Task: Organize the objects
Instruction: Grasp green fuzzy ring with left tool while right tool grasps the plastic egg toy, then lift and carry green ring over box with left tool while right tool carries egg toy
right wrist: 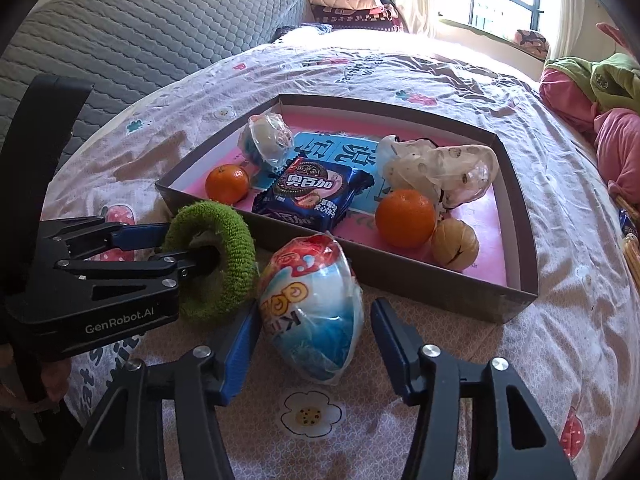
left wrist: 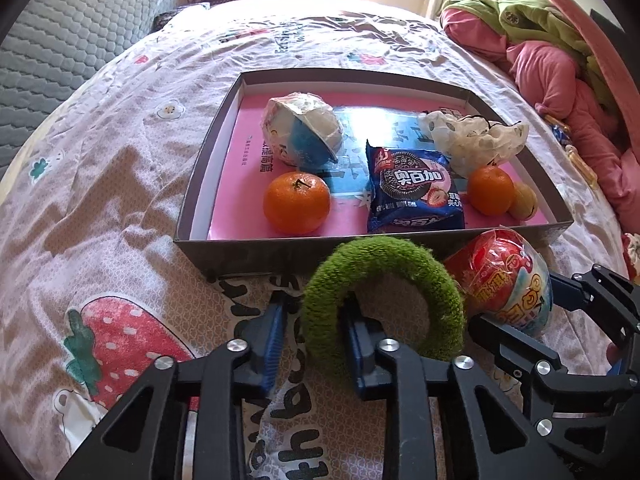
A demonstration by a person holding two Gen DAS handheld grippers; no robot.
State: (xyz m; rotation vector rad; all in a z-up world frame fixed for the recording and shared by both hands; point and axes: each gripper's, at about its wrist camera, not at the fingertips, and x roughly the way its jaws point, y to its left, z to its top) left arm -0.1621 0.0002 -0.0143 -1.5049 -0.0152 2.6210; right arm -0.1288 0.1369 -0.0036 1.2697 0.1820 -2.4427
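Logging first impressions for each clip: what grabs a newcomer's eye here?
The fuzzy green ring hangs over one finger of the open left claw, just short of the box. Beside it, a wrapped toy egg lies on the bedsheet between the open right claw's fingers. Behind, the box holds two oranges and a blue cookie packet.

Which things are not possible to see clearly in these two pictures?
- Left wrist view: the green ring hides part of the box front wall.
- Right wrist view: the cookie pack covers the printed sheet beneath it.
- Both views: the window is overexposed; nothing outside is visible.
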